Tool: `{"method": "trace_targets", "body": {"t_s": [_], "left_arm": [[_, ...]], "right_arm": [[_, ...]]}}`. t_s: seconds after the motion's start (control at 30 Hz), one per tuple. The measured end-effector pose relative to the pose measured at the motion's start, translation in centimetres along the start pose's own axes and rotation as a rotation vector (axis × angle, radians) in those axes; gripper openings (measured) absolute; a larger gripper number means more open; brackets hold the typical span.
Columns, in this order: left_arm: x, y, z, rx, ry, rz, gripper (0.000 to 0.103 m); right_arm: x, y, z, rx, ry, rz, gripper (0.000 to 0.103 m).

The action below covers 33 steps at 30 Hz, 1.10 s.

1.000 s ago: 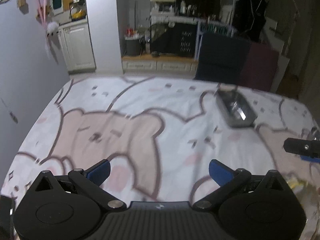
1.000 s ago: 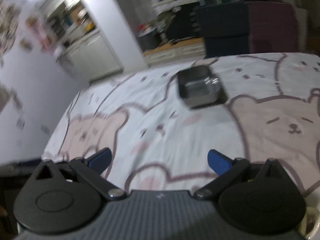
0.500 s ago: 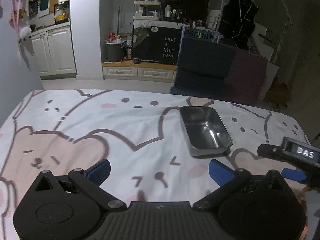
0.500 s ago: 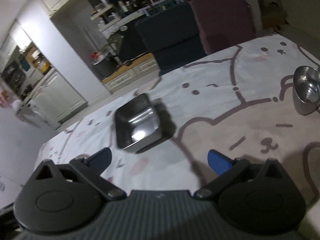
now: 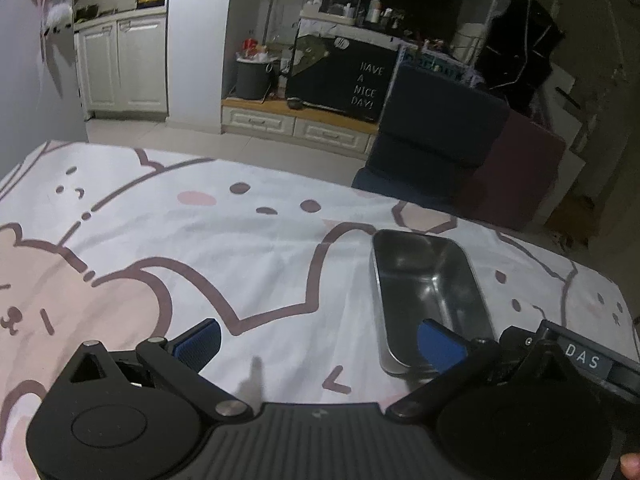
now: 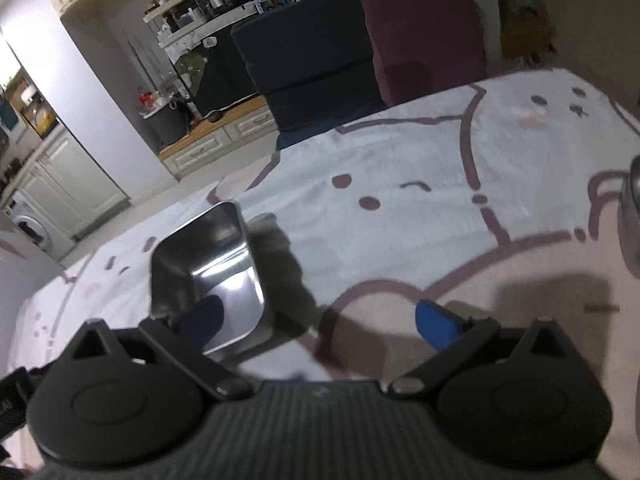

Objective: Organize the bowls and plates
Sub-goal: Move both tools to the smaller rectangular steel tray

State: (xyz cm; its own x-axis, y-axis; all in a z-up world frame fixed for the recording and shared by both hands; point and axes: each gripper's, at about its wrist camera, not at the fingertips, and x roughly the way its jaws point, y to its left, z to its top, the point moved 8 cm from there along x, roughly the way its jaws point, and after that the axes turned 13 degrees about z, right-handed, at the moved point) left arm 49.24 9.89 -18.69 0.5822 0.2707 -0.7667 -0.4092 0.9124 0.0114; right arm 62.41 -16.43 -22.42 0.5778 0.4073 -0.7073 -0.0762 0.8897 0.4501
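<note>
**Steel tray between two spread grippers**

The rectangular steel tray (image 5: 430,292) lies open side up on the bear-print cloth (image 5: 224,248), towards its far edge. It looks thin-walled, rigid and light, with a polished, probably slippery surface; a long side wall or the rolled rim offers the likeliest pinch point. The left gripper (image 5: 320,340) hangs with jaws spread and empty, its right fingertip (image 5: 440,344) overlapping the tray's near end in view; contact cannot be told. The right gripper (image 6: 320,316), likewise spread and empty, has the tray (image 6: 208,276) ahead on its left side. A second metal vessel (image 6: 634,216) shows partly at the right edge.
</note>
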Motion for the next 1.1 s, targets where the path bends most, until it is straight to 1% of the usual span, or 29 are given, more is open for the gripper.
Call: {"method": "trace_targets", "body": {"t_s": [0.17, 0.27, 0.37, 0.47, 0.77, 0.87, 0.97, 1.1], "left_arm": [[1.1, 0.1, 0.1, 0.012, -0.002, 0.014, 0.103], [1.4, 0.0, 0.0, 0.009, 0.0, 0.014, 0.103], [1.6, -0.3, -0.3, 0.019, 0.008, 0.014, 0.103], [1.6, -0.6, -0.6, 0.036, 0.011, 0.017, 0.103], [1.5, -1.8, -1.3, 0.064, 0.028, 0.019, 0.103], [1.2, -2.6, -1.5, 0.071, 0.03, 0.009, 0.103], [1.0, -3.7, -1.8, 0.096, 0.024, 0.0, 0.103], [0.9, -5.3, -2.5, 0.158, 0.017, 0.021, 0.103]], "right_arm": [[2.4, -0.7, 0.2, -0.003, 0.021, -0.067, 0.103], [3.5, -0.9, -0.2, -0.036, 0.052, -0.111, 0.103], [3.9, -0.7, -0.4, -0.077, 0.07, -0.121, 0.103], [3.9, -0.5, -0.6, -0.14, 0.111, -0.132, 0.103], [2.6, -1.7, -0.9, -0.206, 0.185, -0.177, 0.103], [1.8, -2.7, -1.0, -0.223, 0.219, -0.177, 0.103], [0.8, -3.5, -1.3, -0.26, 0.255, -0.158, 0.102], [-0.6, -4.5, -1.5, -0.315, 0.29, -0.147, 0.099]]}}
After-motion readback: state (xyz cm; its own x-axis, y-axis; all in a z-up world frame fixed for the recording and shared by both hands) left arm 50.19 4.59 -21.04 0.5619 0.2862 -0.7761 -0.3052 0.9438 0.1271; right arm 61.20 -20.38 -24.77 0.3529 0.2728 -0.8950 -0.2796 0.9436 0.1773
